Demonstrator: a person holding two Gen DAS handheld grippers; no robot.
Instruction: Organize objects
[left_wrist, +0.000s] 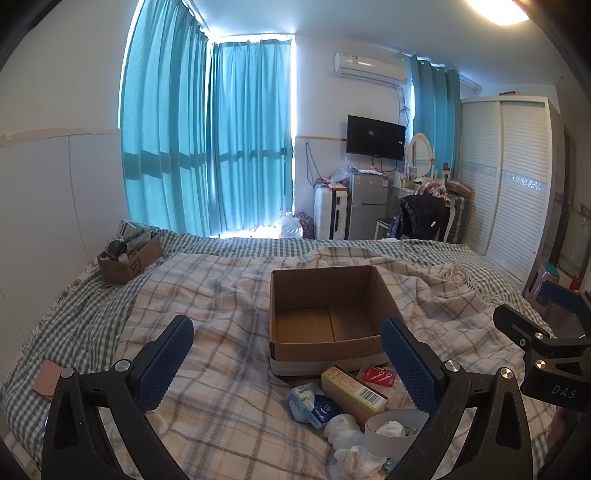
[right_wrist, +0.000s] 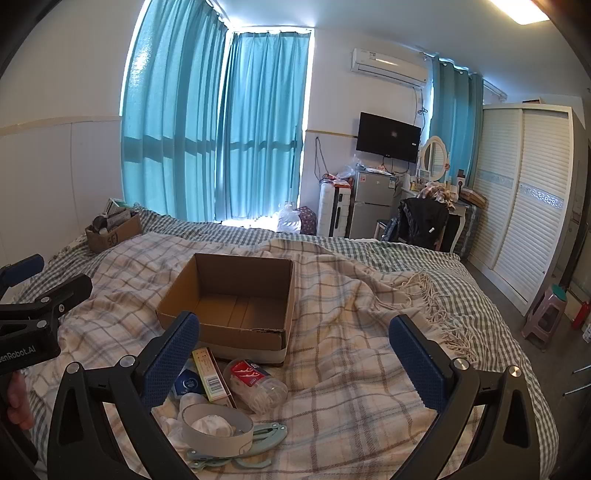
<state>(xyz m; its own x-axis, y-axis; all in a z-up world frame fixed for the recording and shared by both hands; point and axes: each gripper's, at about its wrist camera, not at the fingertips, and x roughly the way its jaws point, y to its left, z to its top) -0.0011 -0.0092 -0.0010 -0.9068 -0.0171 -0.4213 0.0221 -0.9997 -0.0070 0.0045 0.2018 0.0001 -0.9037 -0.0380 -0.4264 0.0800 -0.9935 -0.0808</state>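
We hold both tongs above the bed (left_wrist: 229, 295), each pair spread wide apart and gripping nothing: the left tongs (left_wrist: 288, 365) and the right tongs (right_wrist: 295, 365). Ahead of us on the plaid blanket (right_wrist: 351, 332) sits an open cardboard box (left_wrist: 325, 314), upright, with nothing visible inside. The things to organize lie in a loose pile on the blanket just in front of the box: a long yellow-green carton (left_wrist: 354, 391), a red-labelled clear plastic bottle (right_wrist: 258, 380) lying on its side, a blue-and-white packet (left_wrist: 314, 404), a white ring of tape (right_wrist: 218, 424) with crumpled tissue in it, and a pale green folding hanger (right_wrist: 255, 439). A second, smaller cardboard box (left_wrist: 129, 258) full of items stands well apart near the wall.
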